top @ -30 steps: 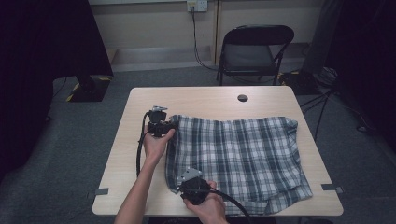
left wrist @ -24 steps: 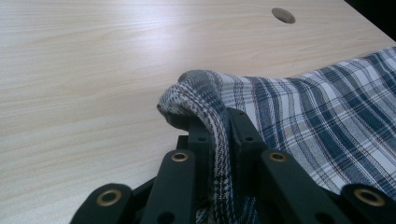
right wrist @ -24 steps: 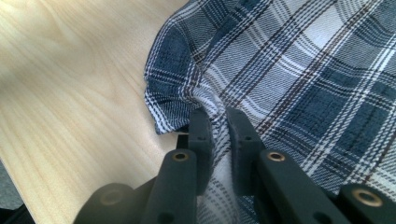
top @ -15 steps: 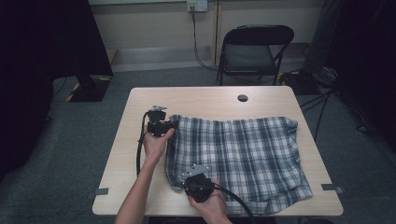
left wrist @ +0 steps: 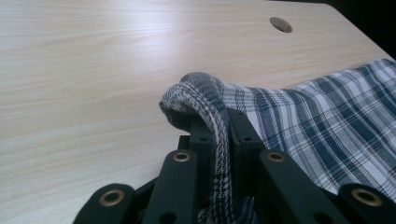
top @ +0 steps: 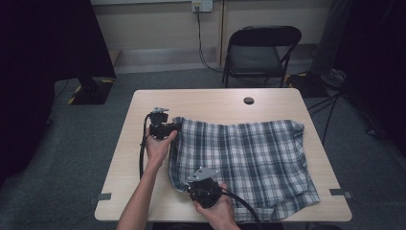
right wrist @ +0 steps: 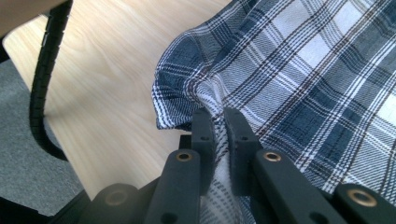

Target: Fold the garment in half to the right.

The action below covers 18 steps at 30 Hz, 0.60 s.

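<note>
Since 1 second ago the right gripper [top: 187, 186] is sitting slightly nearer the table's [top: 201, 103] front edge, dragging its corner of the plaid cloth [top: 249, 153] along, while the left gripper [top: 175, 128] is holding its place. Both are pinching the soft woven fabric (blue-and-white check) between 2 nearly closed black jaws, a rolled hem bulging just past the left gripper's tips and a crumpled fold past the right's, the rest spreading flat on pale smooth woodgrain.

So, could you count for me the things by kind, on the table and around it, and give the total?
Plaid cloth: 1
Tools: 2, the left tool and the right tool, each shut on the cloth's edge
Table: 1
Folding chair: 1
Total: 5
</note>
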Tool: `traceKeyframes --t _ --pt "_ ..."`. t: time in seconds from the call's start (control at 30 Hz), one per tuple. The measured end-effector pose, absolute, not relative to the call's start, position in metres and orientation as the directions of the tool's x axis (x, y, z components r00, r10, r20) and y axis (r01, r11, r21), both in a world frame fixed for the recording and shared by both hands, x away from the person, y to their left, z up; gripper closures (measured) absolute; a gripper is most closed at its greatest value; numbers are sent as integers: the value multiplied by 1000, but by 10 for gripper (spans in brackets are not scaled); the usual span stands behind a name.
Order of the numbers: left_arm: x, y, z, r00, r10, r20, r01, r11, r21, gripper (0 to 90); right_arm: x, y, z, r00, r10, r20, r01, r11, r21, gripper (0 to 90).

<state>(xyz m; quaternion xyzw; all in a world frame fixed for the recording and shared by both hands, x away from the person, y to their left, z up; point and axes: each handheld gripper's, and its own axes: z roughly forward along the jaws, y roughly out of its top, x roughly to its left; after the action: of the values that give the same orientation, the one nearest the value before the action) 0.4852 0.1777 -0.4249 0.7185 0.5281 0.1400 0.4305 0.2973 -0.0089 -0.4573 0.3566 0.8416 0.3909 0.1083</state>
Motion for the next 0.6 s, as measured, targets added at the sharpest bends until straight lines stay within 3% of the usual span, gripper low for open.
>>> traceKeyframes --t 0.6 --pt "478 190 -406 395 887 -239 622 -66 780 828 287 -7 -432 -748 648 146 483 380 789 844"
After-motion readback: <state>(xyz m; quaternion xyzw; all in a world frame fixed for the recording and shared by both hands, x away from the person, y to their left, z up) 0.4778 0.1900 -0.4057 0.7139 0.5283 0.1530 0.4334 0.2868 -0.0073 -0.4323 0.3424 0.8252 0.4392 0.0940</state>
